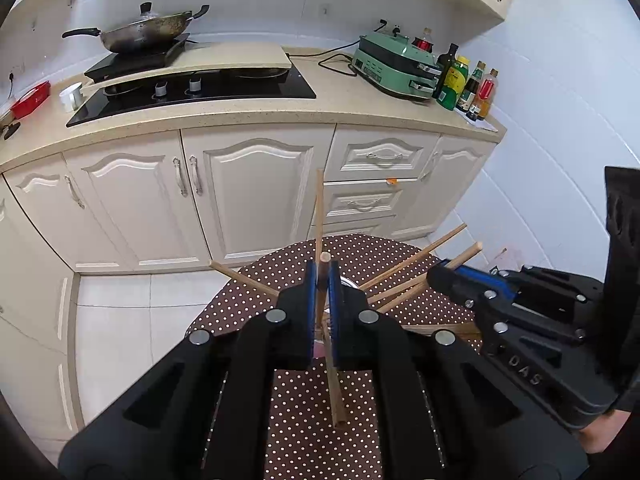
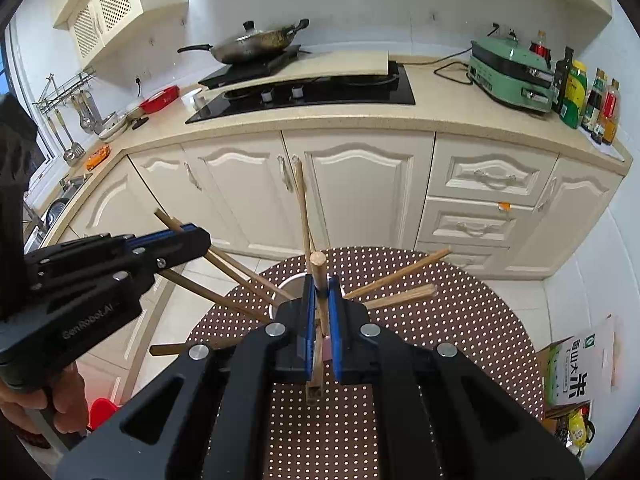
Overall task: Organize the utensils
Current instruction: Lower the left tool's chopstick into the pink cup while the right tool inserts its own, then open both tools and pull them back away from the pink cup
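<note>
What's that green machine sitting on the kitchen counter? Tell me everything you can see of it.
The green appliance looks like a countertop electric grill or cooker: a mint-green, boxy body with a closed hinged lid, a dark band between lid and base, and metal handles on its end. It sits flat on the speckled counter, right of the stove, beside a row of bottles. A black cord runs from it to a wall socket.

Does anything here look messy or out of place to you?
Yes. The wooden chopsticks splay out in all directions from the metal cup on the brown polka-dot table, instead of standing together. Each gripper, left and right, pinches one stick.
</note>
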{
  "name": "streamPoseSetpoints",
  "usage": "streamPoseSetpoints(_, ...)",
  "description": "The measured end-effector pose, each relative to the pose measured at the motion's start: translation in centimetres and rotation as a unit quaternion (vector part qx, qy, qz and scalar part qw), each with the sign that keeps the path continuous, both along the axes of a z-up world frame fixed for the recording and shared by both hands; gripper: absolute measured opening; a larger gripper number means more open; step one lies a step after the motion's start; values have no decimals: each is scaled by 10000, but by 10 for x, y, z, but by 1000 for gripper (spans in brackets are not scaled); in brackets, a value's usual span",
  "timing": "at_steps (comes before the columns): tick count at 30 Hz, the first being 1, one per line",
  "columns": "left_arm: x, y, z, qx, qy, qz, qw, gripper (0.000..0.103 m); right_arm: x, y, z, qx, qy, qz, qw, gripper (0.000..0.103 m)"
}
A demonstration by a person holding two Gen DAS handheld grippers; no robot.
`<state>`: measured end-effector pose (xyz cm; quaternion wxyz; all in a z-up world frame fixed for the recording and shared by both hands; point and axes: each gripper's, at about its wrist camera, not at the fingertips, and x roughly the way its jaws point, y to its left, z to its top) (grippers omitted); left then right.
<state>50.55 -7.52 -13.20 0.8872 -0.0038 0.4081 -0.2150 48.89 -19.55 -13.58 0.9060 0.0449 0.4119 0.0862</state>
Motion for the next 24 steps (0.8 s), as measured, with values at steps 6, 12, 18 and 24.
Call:
streamPoseSetpoints(6,-2,0,-7,96,145,17,9998,47,2,-1,-7,128,170,20,9998,8)
streamPoseSetpoints(12,-6,0,-10,139,231,50,9996,50,0,-1,-5,231,180,53,9996,9)
streamPoseSetpoints(18,-10,2,-5,192,194,166,9995,54,-4,-5,1,319,105,63,9994,9)
streamPoseSetpoints(24,-19,5,5,203,80,319,9993,57,-13,-9,10,366,-17,105,9993,19)
